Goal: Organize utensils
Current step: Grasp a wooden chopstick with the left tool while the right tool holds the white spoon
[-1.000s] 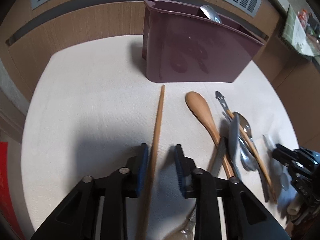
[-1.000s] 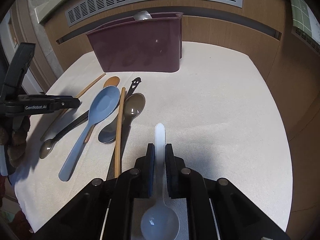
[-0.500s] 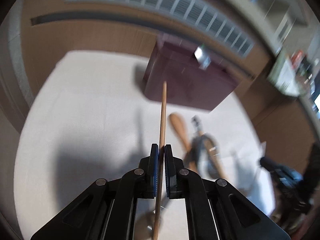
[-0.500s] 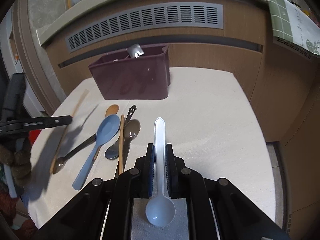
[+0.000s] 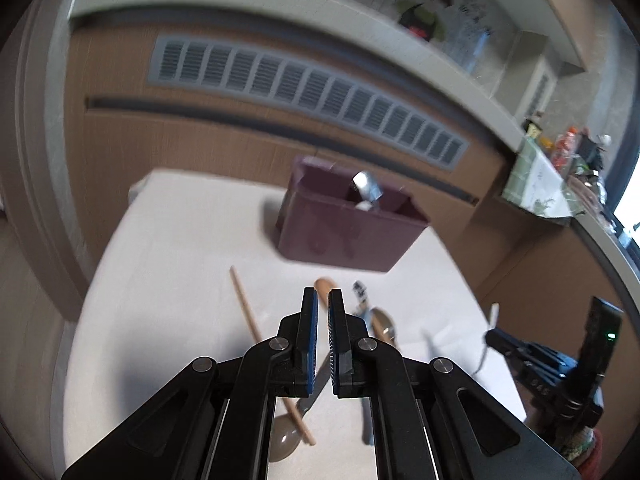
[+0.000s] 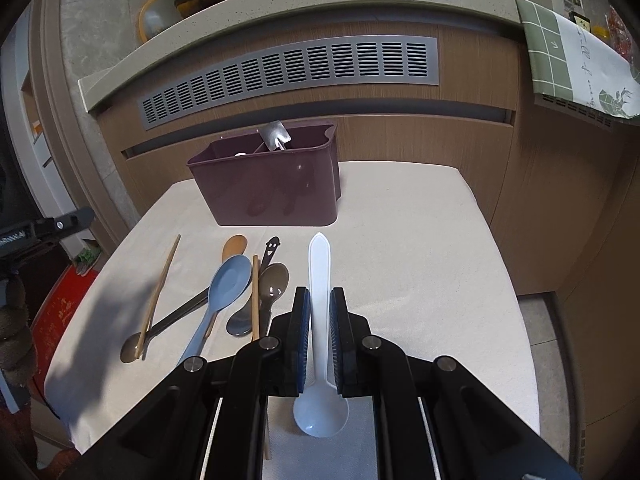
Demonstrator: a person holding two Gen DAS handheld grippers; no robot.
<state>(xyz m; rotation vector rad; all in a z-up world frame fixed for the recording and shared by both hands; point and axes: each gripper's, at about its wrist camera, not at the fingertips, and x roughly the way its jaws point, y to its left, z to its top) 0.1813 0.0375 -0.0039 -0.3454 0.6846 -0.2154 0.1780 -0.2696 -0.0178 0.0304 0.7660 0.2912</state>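
Utensils lay loose on the cream cloth (image 6: 420, 240) before the maroon caddy (image 6: 276, 184), which held a metal spoon (image 6: 276, 136). No legible writing; a smiley cutout marked 1 black handle (image 6: 272, 249). Right gripper (image 6: 319, 300) pinched the white spoon (image 6: 320, 360). Left gripper (image 5: 322, 312) was pressed together, empty; the chopstick (image 5: 248, 312) lay on the cloth below, blurred.

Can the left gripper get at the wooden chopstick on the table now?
Probably yes: the chopstick lies bare at the left gripper's side, nothing over its far half, though the shut jaws must open first.
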